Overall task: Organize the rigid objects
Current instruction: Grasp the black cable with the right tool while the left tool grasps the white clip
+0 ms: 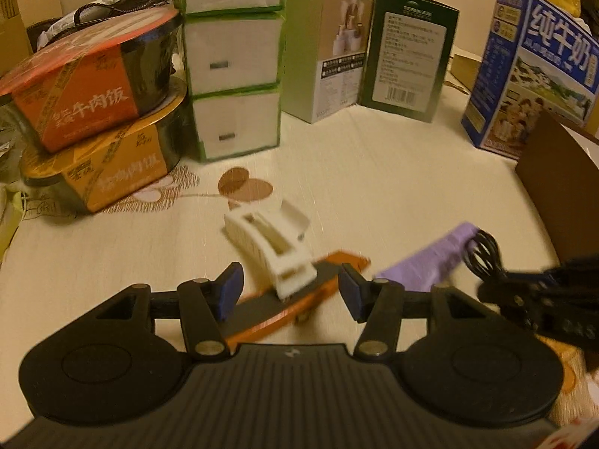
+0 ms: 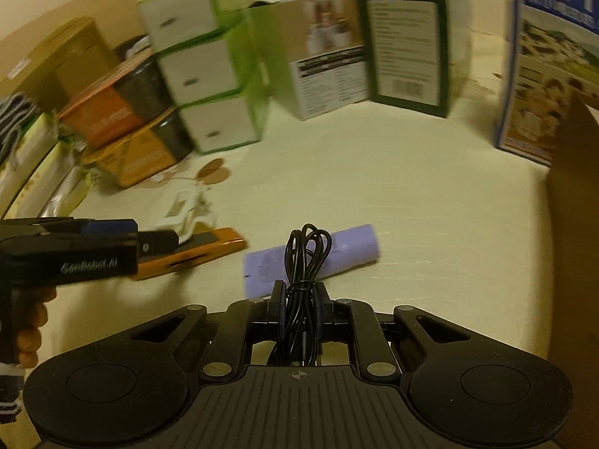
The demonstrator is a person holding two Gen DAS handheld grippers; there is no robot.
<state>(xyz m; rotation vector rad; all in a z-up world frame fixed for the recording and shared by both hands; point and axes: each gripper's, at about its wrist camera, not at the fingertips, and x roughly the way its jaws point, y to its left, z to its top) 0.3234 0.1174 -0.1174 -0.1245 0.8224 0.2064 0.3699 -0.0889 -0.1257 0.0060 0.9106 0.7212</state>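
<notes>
Right gripper (image 2: 297, 301) clenched on a coiled black cable (image 2: 305, 258), loops standing above the jaws, over a lilac cylinder (image 2: 337, 252) lying on the cream tablecloth (image 2: 411, 205). Left gripper (image 1: 290, 290) jaws apart, unclamped, straddling an orange-and-grey flat tool (image 1: 288, 299) with a white plastic clip (image 1: 275, 247) on top

White plastic clip (image 1: 271, 249) sits tilted on the orange-edged black slab (image 1: 262, 308), purple pack (image 2: 310, 258) flat beside, black coiled cable (image 2: 305, 258) bunched upright.

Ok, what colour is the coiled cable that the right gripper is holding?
Black. The coiled cable sits clamped in the right gripper, clearest in the right wrist view, in front of a lilac tube.
</notes>
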